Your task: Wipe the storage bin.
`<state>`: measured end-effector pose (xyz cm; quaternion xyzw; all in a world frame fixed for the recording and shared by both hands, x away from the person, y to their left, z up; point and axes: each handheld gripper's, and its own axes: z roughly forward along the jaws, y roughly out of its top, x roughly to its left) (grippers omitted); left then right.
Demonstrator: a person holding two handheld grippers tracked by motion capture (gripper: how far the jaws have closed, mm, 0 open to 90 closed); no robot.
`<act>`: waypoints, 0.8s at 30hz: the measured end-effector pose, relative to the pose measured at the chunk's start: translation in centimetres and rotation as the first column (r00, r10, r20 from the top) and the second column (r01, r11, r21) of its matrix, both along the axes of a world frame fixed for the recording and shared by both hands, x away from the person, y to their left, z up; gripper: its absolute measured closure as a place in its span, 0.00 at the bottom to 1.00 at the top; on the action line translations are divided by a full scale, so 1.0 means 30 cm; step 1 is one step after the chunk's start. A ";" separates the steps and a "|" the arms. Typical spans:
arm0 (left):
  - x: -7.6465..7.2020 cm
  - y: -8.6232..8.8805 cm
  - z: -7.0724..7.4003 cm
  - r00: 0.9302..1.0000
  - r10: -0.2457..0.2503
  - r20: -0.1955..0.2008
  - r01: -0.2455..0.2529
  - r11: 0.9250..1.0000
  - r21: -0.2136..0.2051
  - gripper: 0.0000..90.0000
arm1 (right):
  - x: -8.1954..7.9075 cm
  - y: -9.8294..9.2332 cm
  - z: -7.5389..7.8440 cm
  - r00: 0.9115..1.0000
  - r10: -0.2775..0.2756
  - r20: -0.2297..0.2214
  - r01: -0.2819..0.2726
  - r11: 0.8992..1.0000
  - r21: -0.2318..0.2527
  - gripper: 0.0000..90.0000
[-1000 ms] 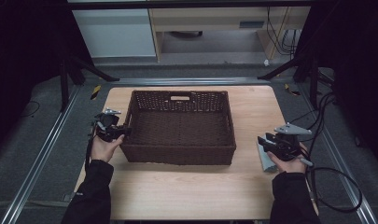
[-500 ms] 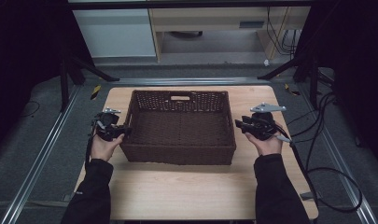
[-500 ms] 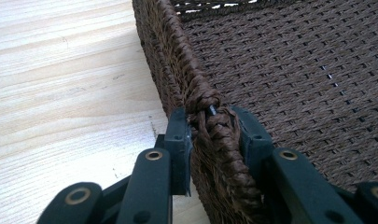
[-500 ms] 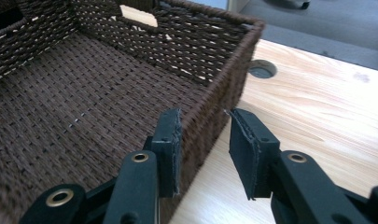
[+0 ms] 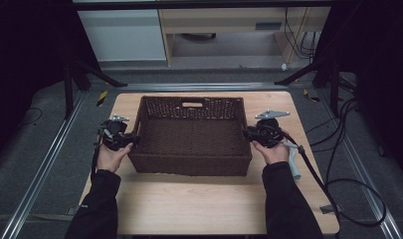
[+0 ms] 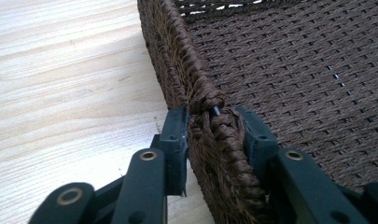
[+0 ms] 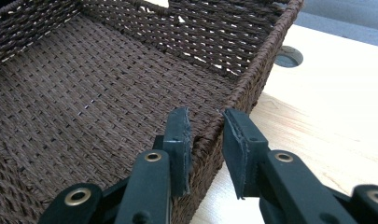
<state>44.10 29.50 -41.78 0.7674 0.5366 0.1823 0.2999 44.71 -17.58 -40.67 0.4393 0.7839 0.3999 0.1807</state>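
- Left gripper (image 6: 210, 135): its two black jaws straddle the braided rim of the wicker basket (image 6: 289, 60), one jaw outside the wall and one inside. Both pads lie against the weave, clamped on the rim; the jaws have just been opening a little, with the rim between them.
- Right gripper (image 7: 207, 140): its jaws straddle the opposite side wall of the basket (image 7: 107, 88), the inner pad against the weave and the outer pad just clear of it, a narrow gap showing. The jaws have just been closing, with the rim between them, not yet pressed on both sides.
- High view: the left gripper (image 5: 123, 139) sits at the basket's left wall and the right gripper (image 5: 253, 133) at its right wall, each held in a hand with a dark sleeve entering from the bottom edge.
- Wicker basket (image 5: 191, 135): dark brown, rectangular, with nothing in it, standing in the middle of the light wooden table (image 5: 199, 204); a handle slot (image 5: 192, 104) pierces its far wall.
- Surroundings: a round cable hole (image 7: 288, 56) in the tabletop lies just beyond the basket's far right corner. A pale flat object (image 5: 293, 162) lies on the table beside the right hand. A black cable (image 5: 338, 189) trails from the right gripper over the table's right edge to the floor.
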 end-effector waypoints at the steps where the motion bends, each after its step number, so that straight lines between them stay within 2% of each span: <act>1: 0.000 0.001 0.000 1.000 0.001 0.001 -0.001 1.000 0.002 0.70 | 0.000 0.000 0.000 1.000 -0.002 -0.003 0.002 1.000 0.000 0.80; 5: -0.009 0.001 0.009 1.000 0.003 0.009 -0.003 1.000 0.009 0.64 | -0.004 0.002 -0.001 1.000 -0.007 -0.005 0.007 1.000 -0.011 0.80; 8: -0.022 0.001 0.025 1.000 -0.004 0.013 0.004 1.000 -0.002 0.61 | -0.015 0.006 0.000 1.000 -0.009 0.007 0.009 1.000 -0.027 0.81; 13: -0.059 -0.014 0.052 0.999 -0.026 0.036 0.025 1.000 0.016 0.61 | -0.045 -0.002 0.003 1.000 -0.007 -0.001 0.006 1.000 -0.019 0.80; 17: -0.079 -0.019 0.057 0.999 -0.027 0.032 0.026 0.999 0.028 0.66 | -0.081 -0.010 0.005 1.000 0.003 0.004 -0.003 1.000 -0.022 0.80; 20: -0.078 -0.018 0.050 1.000 -0.014 0.020 0.013 0.999 0.029 0.74 | -0.103 -0.013 0.008 1.000 0.004 0.002 -0.004 1.000 -0.020 0.79; 22: -0.073 -0.013 0.043 1.000 -0.015 0.012 0.015 1.000 0.001 0.83 | -0.109 -0.017 0.015 1.000 0.015 -0.002 -0.015 1.000 -0.019 0.78; 24: -0.067 -0.011 0.039 1.000 -0.011 0.010 0.011 1.000 -0.009 0.86 | -0.106 -0.023 0.024 1.000 0.003 0.024 -0.002 1.000 -0.013 0.74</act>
